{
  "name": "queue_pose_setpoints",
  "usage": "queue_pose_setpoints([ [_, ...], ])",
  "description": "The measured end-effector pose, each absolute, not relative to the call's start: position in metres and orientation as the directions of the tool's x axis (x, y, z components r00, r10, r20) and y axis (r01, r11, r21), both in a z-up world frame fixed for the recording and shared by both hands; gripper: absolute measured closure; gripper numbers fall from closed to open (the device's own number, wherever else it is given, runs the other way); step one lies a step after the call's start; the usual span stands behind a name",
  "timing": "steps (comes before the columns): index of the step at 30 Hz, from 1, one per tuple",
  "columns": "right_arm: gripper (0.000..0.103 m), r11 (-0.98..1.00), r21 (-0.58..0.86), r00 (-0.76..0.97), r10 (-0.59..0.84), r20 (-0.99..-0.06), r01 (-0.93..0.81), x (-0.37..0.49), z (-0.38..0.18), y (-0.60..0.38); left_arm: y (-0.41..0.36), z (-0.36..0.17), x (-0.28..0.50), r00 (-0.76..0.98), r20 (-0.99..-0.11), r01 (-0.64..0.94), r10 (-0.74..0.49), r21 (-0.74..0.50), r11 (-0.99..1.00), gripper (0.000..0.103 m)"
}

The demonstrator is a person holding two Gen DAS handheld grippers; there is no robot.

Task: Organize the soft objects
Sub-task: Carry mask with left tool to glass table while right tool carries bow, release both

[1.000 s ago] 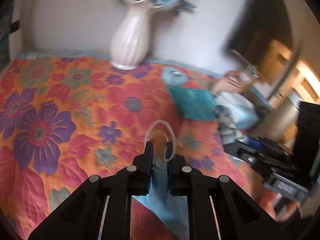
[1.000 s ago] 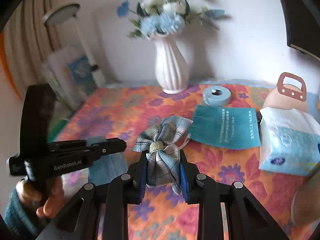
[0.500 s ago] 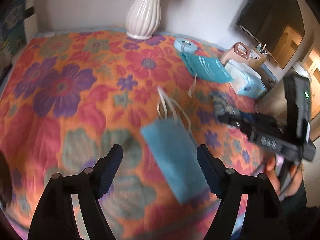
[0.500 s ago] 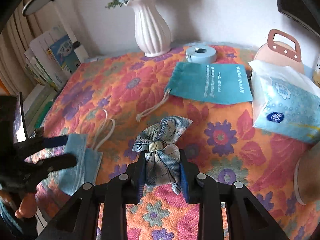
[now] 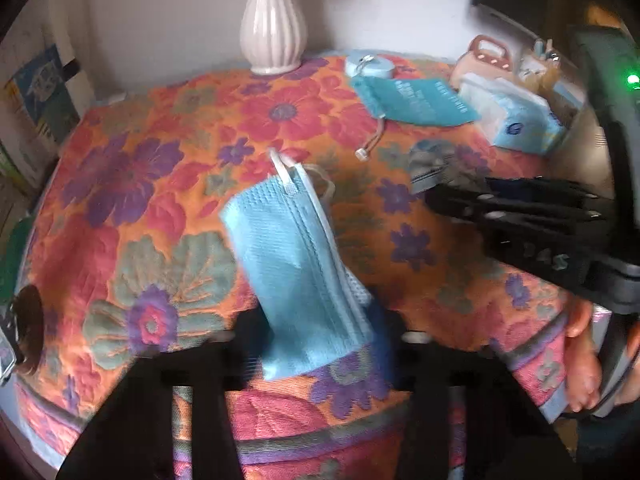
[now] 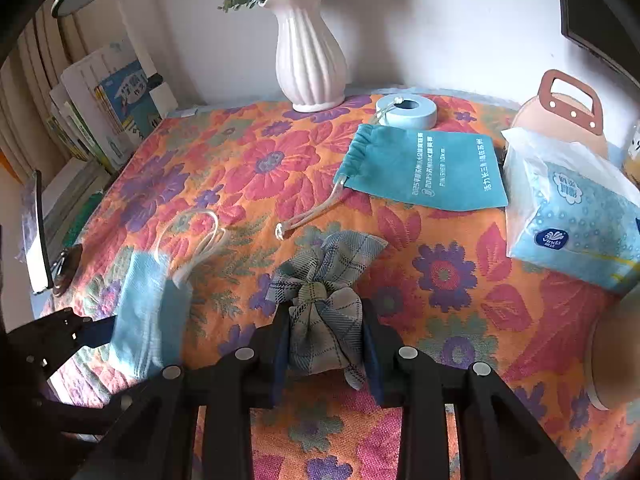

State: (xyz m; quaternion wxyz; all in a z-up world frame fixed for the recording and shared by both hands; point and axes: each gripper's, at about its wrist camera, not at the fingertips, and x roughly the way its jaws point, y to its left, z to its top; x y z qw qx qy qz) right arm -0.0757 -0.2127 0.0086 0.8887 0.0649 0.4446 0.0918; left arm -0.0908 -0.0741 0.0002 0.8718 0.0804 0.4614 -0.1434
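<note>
- The left wrist view shows the face mask (image 5: 296, 256) up close, lying on the floral cloth (image 5: 168, 184) that covers the desk, its near end between the left gripper's (image 5: 320, 344) blurred black fingers. They have just been closing; whether they press on the mask cannot be told.
- Only this view shows the person's hand (image 5: 580, 368) around the right gripper's handle at the right edge, and a green light on that handle.
- The right wrist view alone shows the blue flowers in the white vase (image 6: 310, 52), the books (image 6: 116, 104) stacked at the left, and the print on things.
- The right gripper (image 6: 326, 344) points steeply down — its fingers are clamped on the lower half of a plaid pouch (image 6: 324, 300), which rests on the cloth near the desk's middle.
- The mask lies left of the pouch, apart from it, ear loops trailing toward the vase.
- Behind the pouch lies a teal drawstring bag (image 6: 424, 168) printed with "FINISHER 10km" and Chinese characters; a blue tape roll (image 6: 406, 110) sits just behind it.
- The tissue pack (image 6: 568, 216) at the right reads "Vinda".
</note>
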Motion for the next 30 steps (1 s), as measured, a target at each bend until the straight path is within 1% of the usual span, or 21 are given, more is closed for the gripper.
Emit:
queue_pose_setpoints([
  [3,0.072,0.98,0.166,0.592,0.197,-0.782,-0.108,-0.076,0.009,-0.208,-0.068,0.002,-0.091,0.542,-0.814,0.325,-0.208,-0.025,0.945,0.078],
  [5,0.072,0.985,0.143,0.605,0.175,-0.777,-0.102,-0.078,0.011,-0.206,-0.061,0.003,-0.092,0.543,-0.795,0.336,-0.271,-0.089,0.937,0.078],
  [6,0.072,0.991,0.111,0.646,0.128,-0.752,-0.068,-0.084,0.016,-0.206,-0.058,0.005,-0.094,0.535,-0.783,0.349,-0.317,-0.136,0.927,0.078],
  [7,0.072,0.994,0.095,0.689,0.105,-0.718,-0.053,-0.091,0.023,-0.208,-0.051,0.009,-0.097,0.527,-0.751,0.378,-0.398,-0.212,0.901,0.078],
  [9,0.072,0.991,0.111,0.76,0.132,-0.636,-0.078,-0.109,0.036,-0.211,-0.048,0.018,-0.103,0.533,-0.704,0.41,-0.469,-0.27,0.871,0.078],
  [10,0.072,0.991,0.113,0.771,0.13,-0.624,-0.076,-0.114,0.039,-0.212,-0.049,0.021,-0.105,0.539,-0.695,0.417,-0.475,-0.27,0.868,0.078],
  [12,0.072,0.991,0.125,0.763,0.116,-0.636,-0.046,-0.12,0.039,-0.218,-0.054,0.029,-0.11,0.557,-0.685,0.431,-0.47,-0.246,0.868,0.078],
  [16,0.072,0.978,0.208,0.713,0.16,-0.683,-0.02,-0.144,0.033,-0.238,-0.065,0.042,-0.119,0.564,-0.671,0.468,-0.482,-0.221,0.856,0.078],
  [19,0.072,0.959,0.285,0.703,0.198,-0.683,0.007,-0.172,0.038,-0.265,-0.08,0.048,-0.127,0.551,-0.655,0.51,-0.518,-0.227,0.83,0.078],
  [22,0.072,0.955,0.286,0.691,0.155,-0.706,0.078,-0.198,0.046,-0.293,-0.099,0.052,-0.13,0.526,-0.653,0.552,-0.545,-0.226,0.803,0.078],
  [25,0.072,0.955,0.255,0.622,0.107,-0.776,0.154,-0.213,0.049,-0.324,-0.135,0.059,-0.143,0.49,-0.653,0.632,-0.578,-0.191,0.751,0.078],
  [26,0.072,0.953,0.249,0.611,0.095,-0.786,0.172,-0.219,0.049,-0.333,-0.147,0.061,-0.146,0.472,-0.652,0.657,-0.593,-0.189,0.73,0.078],
  [30,0.072,0.931,0.264,0.623,0.053,-0.78,0.252,-0.247,0.06,-0.374,-0.191,0.067,-0.163,0.427,-0.654,0.736,-0.625,-0.15,0.66,0.078],
])
